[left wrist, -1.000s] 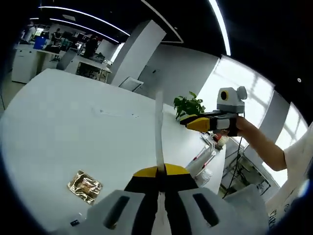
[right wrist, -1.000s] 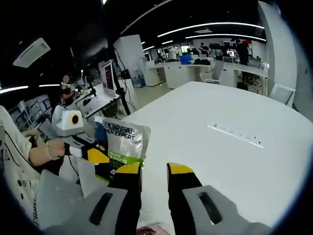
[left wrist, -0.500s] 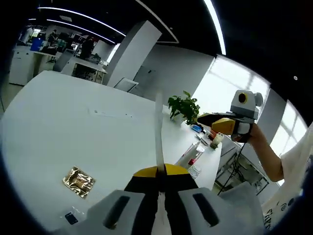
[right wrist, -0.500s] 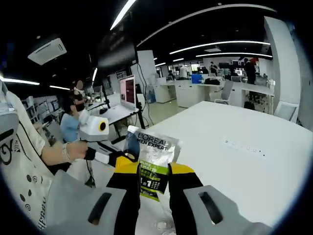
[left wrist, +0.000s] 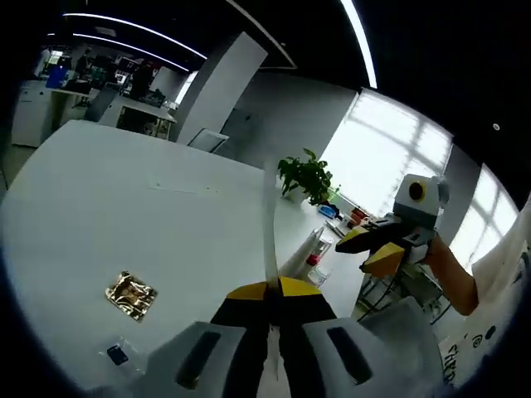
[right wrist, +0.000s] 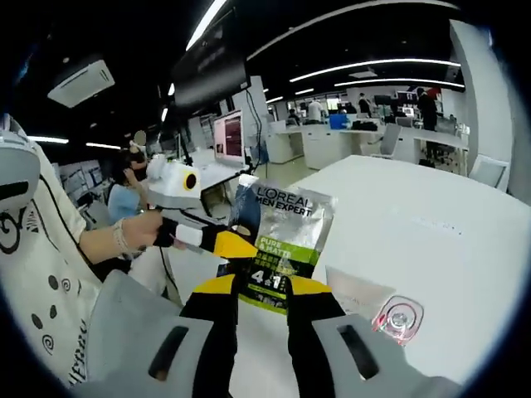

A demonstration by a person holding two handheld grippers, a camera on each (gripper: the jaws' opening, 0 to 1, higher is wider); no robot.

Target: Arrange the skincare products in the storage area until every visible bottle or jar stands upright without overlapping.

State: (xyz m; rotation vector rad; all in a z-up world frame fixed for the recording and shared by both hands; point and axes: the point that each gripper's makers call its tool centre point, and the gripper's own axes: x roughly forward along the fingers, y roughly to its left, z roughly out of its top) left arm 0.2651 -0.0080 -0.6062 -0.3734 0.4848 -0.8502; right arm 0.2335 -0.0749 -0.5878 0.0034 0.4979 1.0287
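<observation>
Table [left wrist: 124, 207]: wide white top, mostly bare; a gold foil packet [left wrist: 131, 295] lies near its close edge.
Far edge: plant [left wrist: 304, 176] and small bottles [left wrist: 319, 253] crowded there.
Left gripper [left wrist: 270, 290]: jaws clamped on the sachet [right wrist: 284, 245], held in the air, seen edge-on.
Sachet: silver, green panel, "MEN EXPERT".
Right gripper [right wrist: 262, 290]: jaws parted, the sachet showing between their tips.

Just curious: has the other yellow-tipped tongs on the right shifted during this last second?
Yes. The right tongs dropped from beside the green potted plant to lower right of it.

Glossy foil sachet [right wrist: 286, 240], crinkled gold wrapper [left wrist: 131, 294]
</observation>
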